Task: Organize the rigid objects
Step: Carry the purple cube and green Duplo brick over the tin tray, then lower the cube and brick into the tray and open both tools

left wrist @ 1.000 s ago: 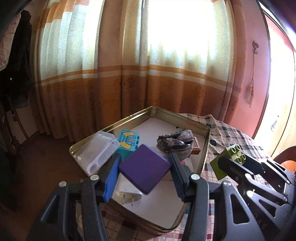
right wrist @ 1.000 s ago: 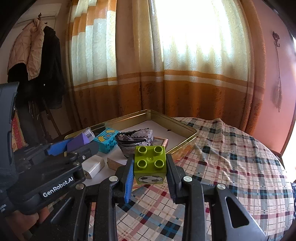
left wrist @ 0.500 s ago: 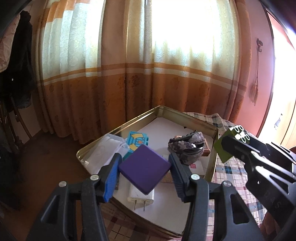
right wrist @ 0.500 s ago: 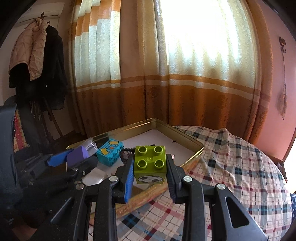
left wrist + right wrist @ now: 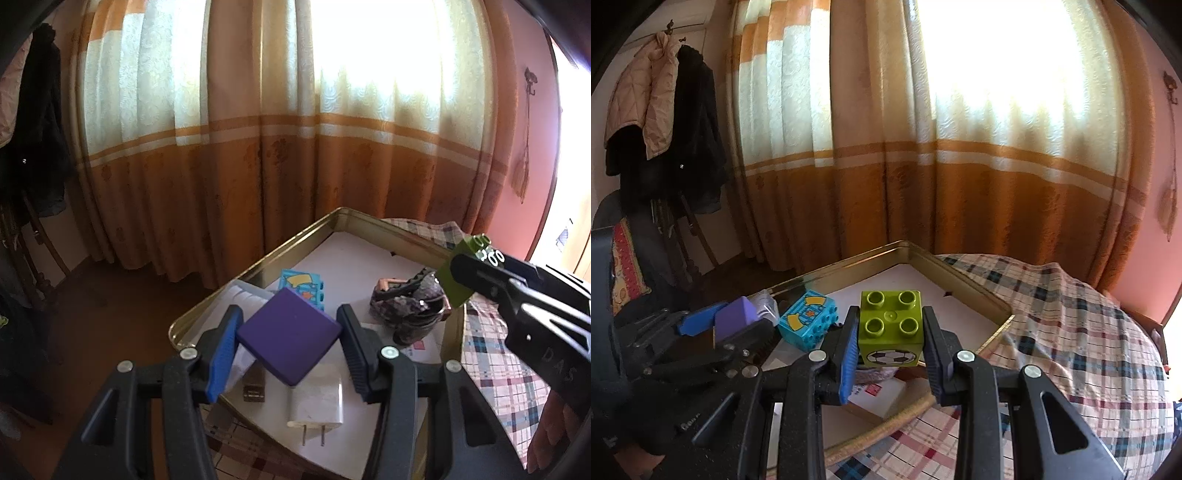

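My left gripper is shut on a flat purple square block and holds it above the near end of a gold metal tray. My right gripper is shut on a green studded brick with a football print above the tray's right side; the brick also shows in the left wrist view. In the tray lie a turquoise brick, a white plug adapter, a dark crumpled object, a clear plastic box and a small brown block.
The tray sits on a table with a checked cloth. Orange and cream curtains hang behind. Coats hang at the left by a chair.
Both grippers have moved forward over the tray, still holding their blocks. The green brick has gone from beside the tray to over its right side.
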`<action>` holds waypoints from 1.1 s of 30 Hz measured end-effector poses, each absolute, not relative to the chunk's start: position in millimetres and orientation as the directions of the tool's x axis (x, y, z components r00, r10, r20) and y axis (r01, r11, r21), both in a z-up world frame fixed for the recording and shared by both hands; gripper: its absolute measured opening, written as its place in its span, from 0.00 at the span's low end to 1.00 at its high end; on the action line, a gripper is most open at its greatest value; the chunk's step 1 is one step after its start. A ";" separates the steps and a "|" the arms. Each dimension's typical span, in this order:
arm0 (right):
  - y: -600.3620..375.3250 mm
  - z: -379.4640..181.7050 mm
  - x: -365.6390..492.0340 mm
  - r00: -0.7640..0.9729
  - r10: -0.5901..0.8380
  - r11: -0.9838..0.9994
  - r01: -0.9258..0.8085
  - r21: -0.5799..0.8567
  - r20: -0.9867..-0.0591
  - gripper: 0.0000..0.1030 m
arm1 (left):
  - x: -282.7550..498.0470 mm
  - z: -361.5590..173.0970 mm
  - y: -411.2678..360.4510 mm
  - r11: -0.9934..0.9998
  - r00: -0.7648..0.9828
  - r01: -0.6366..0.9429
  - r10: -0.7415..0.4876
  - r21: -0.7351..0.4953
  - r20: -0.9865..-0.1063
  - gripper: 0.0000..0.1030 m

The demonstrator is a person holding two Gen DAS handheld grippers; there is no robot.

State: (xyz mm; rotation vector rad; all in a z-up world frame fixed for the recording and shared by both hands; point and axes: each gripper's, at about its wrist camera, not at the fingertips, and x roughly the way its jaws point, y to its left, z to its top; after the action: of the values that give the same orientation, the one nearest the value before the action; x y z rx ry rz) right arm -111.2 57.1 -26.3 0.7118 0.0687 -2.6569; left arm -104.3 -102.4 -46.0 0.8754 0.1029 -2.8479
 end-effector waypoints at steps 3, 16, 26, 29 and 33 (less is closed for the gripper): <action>48.7 -33.1 -111.3 -0.777 -0.368 -0.914 0.402 0.048 -0.511 0.33 | -103.9 -43.6 -104.5 -0.985 -0.817 0.171 -0.131 -0.019 -0.561 0.51; 32.1 -48.4 -135.2 -0.773 -0.328 -0.919 0.393 -0.004 -0.543 0.33 | -105.8 -51.0 -103.6 -0.987 -0.805 0.159 -0.121 -0.014 -0.581 0.51; 21.3 -49.1 -142.5 -0.750 -0.358 -0.900 0.436 -0.009 -0.556 0.33 | -113.8 -56.6 -109.0 -0.986 -0.786 0.168 -0.130 -0.006 -0.604 0.51; 18.7 -45.8 -143.4 -0.753 -0.364 -0.894 0.448 -0.021 -0.547 0.33 | -114.7 -58.2 -107.8 -0.986 -0.785 0.165 -0.140 0.014 -0.604 0.51; 14.8 -43.6 -142.6 -0.748 -0.381 -0.886 0.463 -0.017 -0.544 0.33 | -116.5 -58.9 -104.6 -0.987 -0.781 0.158 -0.147 0.035 -0.607 0.51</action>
State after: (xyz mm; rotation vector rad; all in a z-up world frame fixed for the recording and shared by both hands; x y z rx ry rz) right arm -142.6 14.8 -43.6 0.7534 0.2086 -2.5686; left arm -116.5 -104.6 -58.9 0.9593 0.0262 -2.8207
